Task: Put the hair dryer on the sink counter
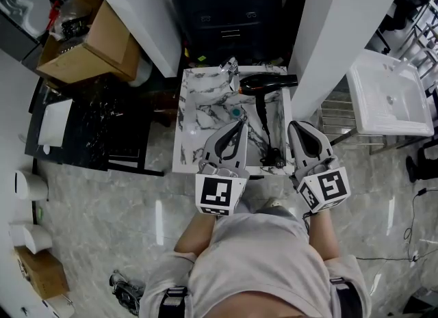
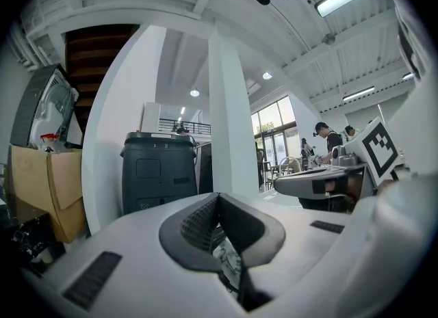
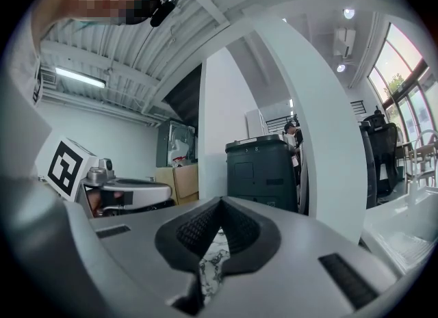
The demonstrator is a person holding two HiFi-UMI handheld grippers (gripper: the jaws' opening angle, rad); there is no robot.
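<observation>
The black hair dryer [image 1: 263,84] lies on its side at the back right of the marble sink counter [image 1: 195,135]. Its cord [image 1: 263,118] runs toward me down to a plug near the front edge. My left gripper [image 1: 240,125] hovers over the counter's front middle, tips together, holding nothing. My right gripper [image 1: 293,127] hangs at the counter's front right corner, also shut and empty, a short way in front of the dryer. In the left gripper view the jaws [image 2: 219,197] meet at the tip. The right gripper view shows the same closed tip [image 3: 220,204].
A faucet [image 1: 229,69] stands at the counter's back, left of the dryer. White pillars [image 1: 328,36] flank the counter. A cardboard box [image 1: 89,40] and a dark table [image 1: 89,128] are at left, a white basin [image 1: 390,94] at right. A dark bin [image 2: 159,169] stands ahead.
</observation>
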